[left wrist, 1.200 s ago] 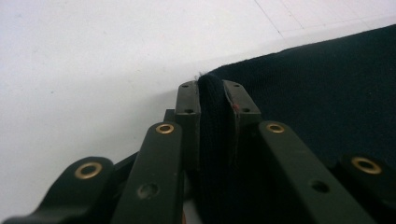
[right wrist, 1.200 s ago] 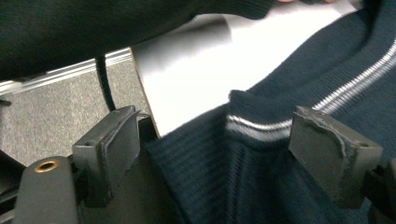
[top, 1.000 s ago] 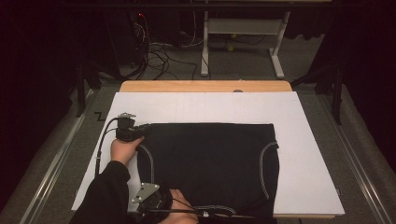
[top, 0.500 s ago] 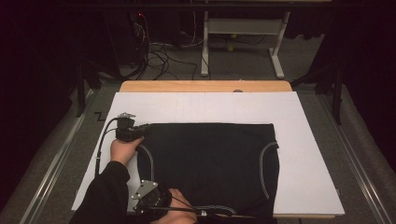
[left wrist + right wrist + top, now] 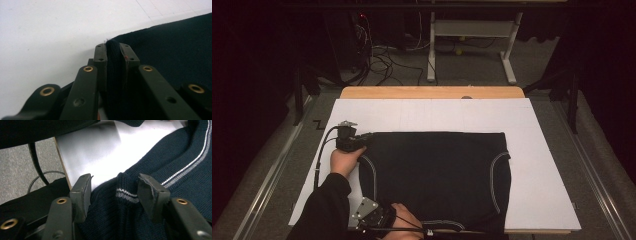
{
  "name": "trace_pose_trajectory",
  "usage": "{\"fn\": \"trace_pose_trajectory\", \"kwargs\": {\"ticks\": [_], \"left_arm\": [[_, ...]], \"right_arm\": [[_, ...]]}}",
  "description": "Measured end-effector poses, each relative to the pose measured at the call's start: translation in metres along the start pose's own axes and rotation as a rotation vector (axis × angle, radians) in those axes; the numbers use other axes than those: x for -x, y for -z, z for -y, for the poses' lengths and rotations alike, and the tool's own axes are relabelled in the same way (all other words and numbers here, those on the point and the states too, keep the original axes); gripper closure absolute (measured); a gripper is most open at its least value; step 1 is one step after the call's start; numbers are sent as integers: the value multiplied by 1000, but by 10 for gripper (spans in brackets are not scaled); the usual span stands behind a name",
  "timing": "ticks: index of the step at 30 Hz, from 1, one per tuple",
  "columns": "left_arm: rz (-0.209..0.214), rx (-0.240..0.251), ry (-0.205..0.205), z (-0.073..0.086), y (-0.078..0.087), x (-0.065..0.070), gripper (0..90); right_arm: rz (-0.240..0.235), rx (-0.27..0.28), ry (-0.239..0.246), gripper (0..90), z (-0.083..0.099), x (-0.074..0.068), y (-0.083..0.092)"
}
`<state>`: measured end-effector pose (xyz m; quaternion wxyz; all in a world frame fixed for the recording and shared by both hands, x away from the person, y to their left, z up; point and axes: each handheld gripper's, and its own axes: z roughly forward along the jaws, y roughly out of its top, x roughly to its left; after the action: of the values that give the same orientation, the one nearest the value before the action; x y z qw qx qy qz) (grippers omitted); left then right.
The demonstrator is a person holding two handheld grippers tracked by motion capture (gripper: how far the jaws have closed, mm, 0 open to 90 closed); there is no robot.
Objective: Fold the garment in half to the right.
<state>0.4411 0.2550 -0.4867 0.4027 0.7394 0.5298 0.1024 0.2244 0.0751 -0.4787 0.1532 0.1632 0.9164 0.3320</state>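
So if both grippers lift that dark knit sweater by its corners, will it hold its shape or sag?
Probably sag: the sweater is soft ribbed knit and bunches where the left gripper pinches it. It looks unlikely to slip, since the weave is coarse. The right gripper has just been closing around the striped hem, pads not yet pressing, so that corner may lag.

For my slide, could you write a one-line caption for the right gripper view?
Right gripper, jaws just closing, straddles the striped hem of a dark knit sweater at the white board's edge.
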Motion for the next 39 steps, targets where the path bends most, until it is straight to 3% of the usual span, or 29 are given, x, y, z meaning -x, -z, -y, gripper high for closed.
{"fn": "trace_pose_trajectory", "kwargs": {"ticks": [11,29,35,39], "left_arm": [[-2,-1,-2,0,0,0,740],[2,-1,4,0,0,-1,740],[18,-6,23,-1,0,-3,741],[14,-10,19,-2,1,-3,740]], "right_arm": [[29,5,13,662,2,5,1],[14,13,0,778,0,12,4],[26,85,-8,781,-1,14,21],[20,145,-38,781,-1,20,34]]}}
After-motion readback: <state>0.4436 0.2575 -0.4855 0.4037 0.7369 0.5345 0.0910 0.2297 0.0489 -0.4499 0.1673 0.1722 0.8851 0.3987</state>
